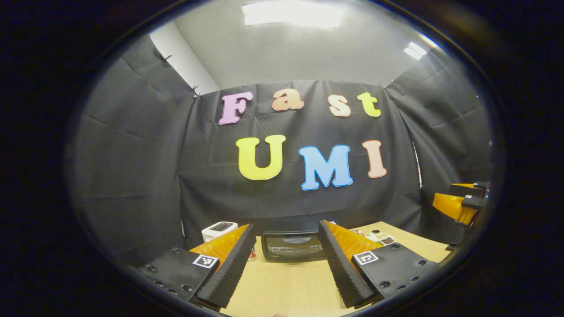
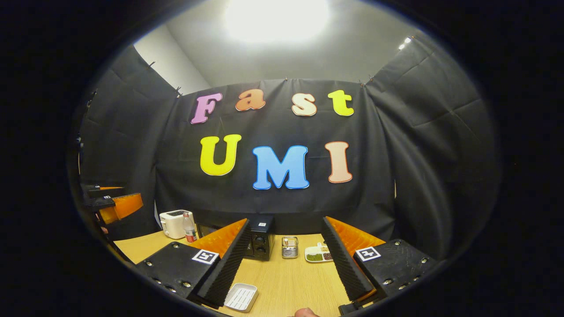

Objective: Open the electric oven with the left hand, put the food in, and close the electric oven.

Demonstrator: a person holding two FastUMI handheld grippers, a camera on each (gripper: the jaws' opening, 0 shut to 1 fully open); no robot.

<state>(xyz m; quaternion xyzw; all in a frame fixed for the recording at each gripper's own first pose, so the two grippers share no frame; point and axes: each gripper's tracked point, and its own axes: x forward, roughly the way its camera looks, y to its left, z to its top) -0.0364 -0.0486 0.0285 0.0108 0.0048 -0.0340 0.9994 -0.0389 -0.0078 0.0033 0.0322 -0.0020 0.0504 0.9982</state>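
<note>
The black electric oven [image 1: 293,246] stands at the far side of the wooden table [image 1: 286,286], its glass door shut. My left gripper [image 1: 286,226] is open, held well short of the oven and framing it between its fingers. My right gripper [image 2: 285,220] is also open with nothing between its fingers. In the right gripper view the oven [image 2: 260,240] is partly hidden behind one finger. A small white plate [image 2: 318,254] with green and brown food sits to the oven's right. The left gripper [image 2: 110,202] also shows at the far left, and the right gripper [image 1: 460,202] at the far right of the left gripper view.
A white toaster [image 2: 174,223] and a small bottle [image 2: 189,233] stand left of the oven. A metal holder [image 2: 289,247] sits between the oven and the plate. A ribbed white tray [image 2: 241,297] lies near the table's front. Black cloth walls close in the table.
</note>
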